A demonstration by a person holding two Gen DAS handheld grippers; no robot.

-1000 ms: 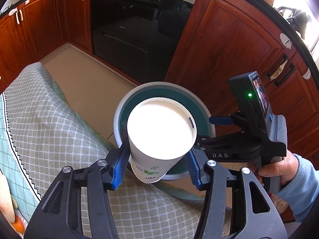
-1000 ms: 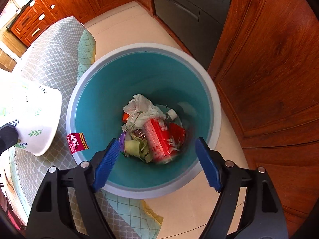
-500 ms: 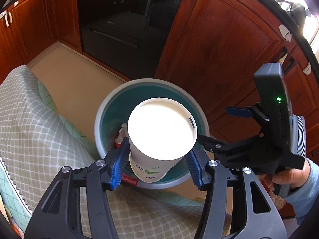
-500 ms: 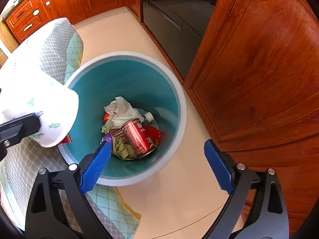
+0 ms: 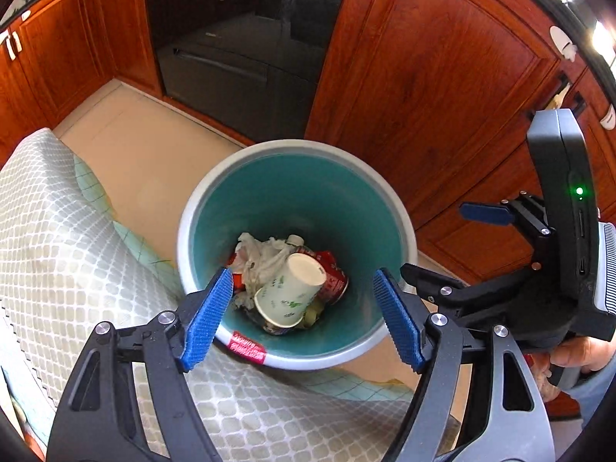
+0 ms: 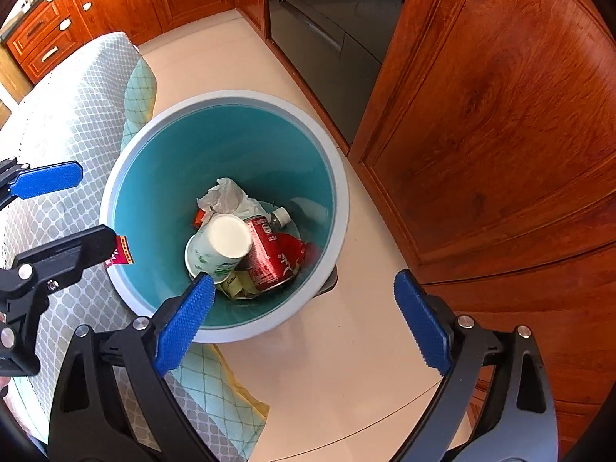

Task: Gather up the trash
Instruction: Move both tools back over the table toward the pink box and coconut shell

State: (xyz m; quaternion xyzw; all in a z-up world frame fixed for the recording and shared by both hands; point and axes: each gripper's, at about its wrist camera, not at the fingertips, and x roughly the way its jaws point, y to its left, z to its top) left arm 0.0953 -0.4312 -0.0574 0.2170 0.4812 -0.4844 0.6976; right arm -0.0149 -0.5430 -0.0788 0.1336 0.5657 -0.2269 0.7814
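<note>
Opening wide over the bin (image 5: pixel 400 208), the left tool (image 5: pixel 304 319) holds nothing; the cup (image 5: pixel 288 294) lies inside. The right tool (image 6: pixel 304 319) is open and empty too.

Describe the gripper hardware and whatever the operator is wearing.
Both grippers, left gripper and right gripper, have black skeletal plastic arms with silver bolts and blue knurled pads. The right unit carries a black box with a green LED. A light blue sleeve shows.
</note>
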